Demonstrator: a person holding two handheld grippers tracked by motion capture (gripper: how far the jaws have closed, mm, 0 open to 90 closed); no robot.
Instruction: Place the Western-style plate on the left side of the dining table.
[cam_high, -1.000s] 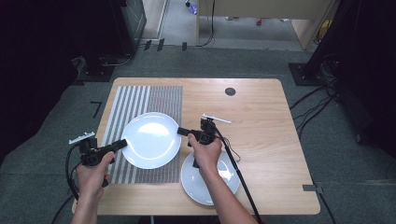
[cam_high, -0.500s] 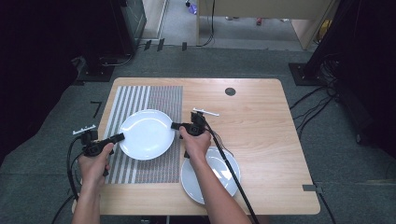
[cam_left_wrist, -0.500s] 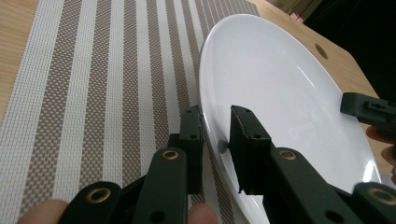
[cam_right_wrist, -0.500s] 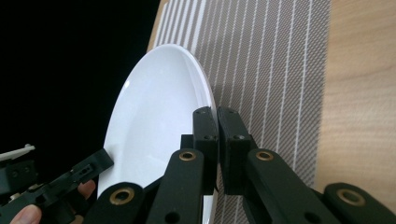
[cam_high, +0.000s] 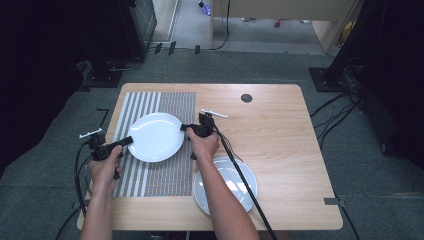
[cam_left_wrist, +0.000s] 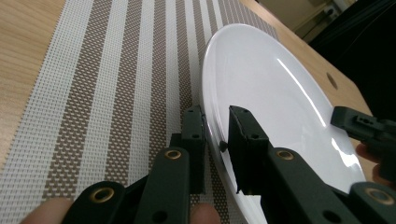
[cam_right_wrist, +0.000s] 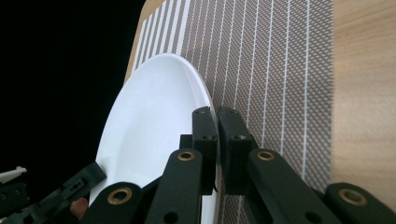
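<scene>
Both claws are clamped on the round white ceramic plate (cam_high: 155, 136) — left gripper (cam_high: 126, 141) on its left rim, right gripper (cam_high: 184, 128) opposite — above the striped woven placemat (cam_high: 165, 172).

a: how's the light in the high view?
b: even on the table (cam_high: 280, 130), from overhead. the surroundings at left and right fall off to near black. soft, short shadows under the forearms.
a: sharpness?
b: rather soft and grainy overall; fine detail smears.
a: any glare?
b: the white plate (cam_high: 155, 136) is almost blown out there. in the left gripper view it carries streaks of bright highlight (cam_left_wrist: 299, 88).
a: focus in the close views?
b: the striped placemat (cam_left_wrist: 107, 93) weave is crisp at mid distance, while the black jaws at the bottom edge look a little soft and stretched. in the right gripper view the left part is pure black, and the mat shows slight moiré.
</scene>
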